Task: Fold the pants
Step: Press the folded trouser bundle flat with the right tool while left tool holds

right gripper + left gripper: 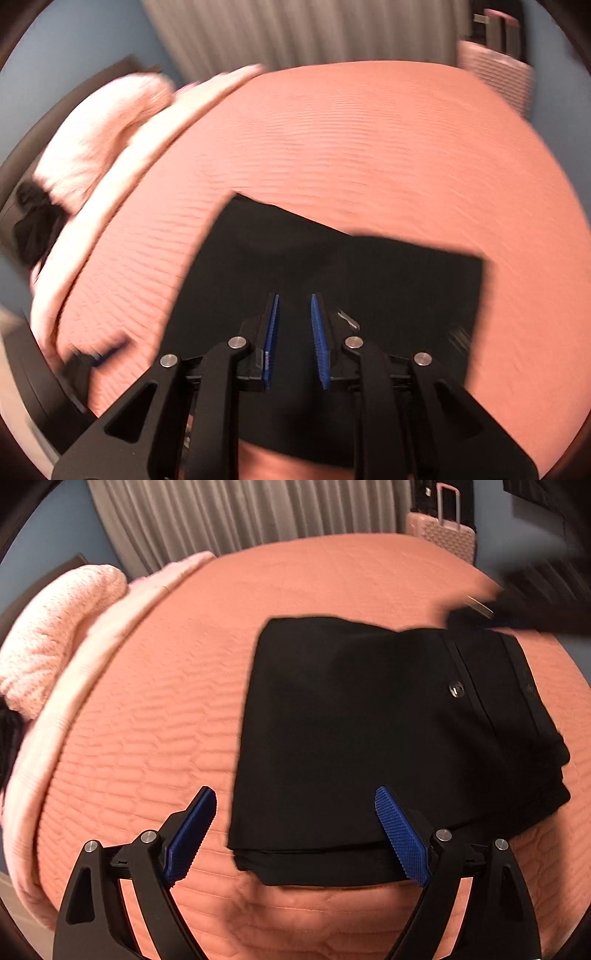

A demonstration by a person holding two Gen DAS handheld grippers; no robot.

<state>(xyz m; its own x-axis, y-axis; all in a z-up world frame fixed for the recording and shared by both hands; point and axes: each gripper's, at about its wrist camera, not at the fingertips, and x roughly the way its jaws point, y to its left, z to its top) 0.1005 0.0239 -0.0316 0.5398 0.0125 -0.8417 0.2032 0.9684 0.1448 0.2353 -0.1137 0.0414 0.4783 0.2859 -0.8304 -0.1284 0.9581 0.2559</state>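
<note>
The black pants (pixel 388 738) lie folded into a thick rectangle on the salmon quilted bedspread (pixel 155 720), waistband and metal button (pixel 457 690) to the right. My left gripper (pixel 295 801) is wide open and empty, hovering over the near left edge of the pants. My right gripper (pixel 293 306) hangs over the pants (pixel 332 266), its blue pads a narrow gap apart; nothing shows between them. It also appears as a dark blur (pixel 517 609) by the waistband's far corner in the left wrist view.
A pink knitted pillow (pixel 55 635) and a pale pink blanket (pixel 92 657) lie at the bed's left side. A pink suitcase (pixel 443 535) stands beyond the bed. Grey curtains (pixel 240 513) hang behind.
</note>
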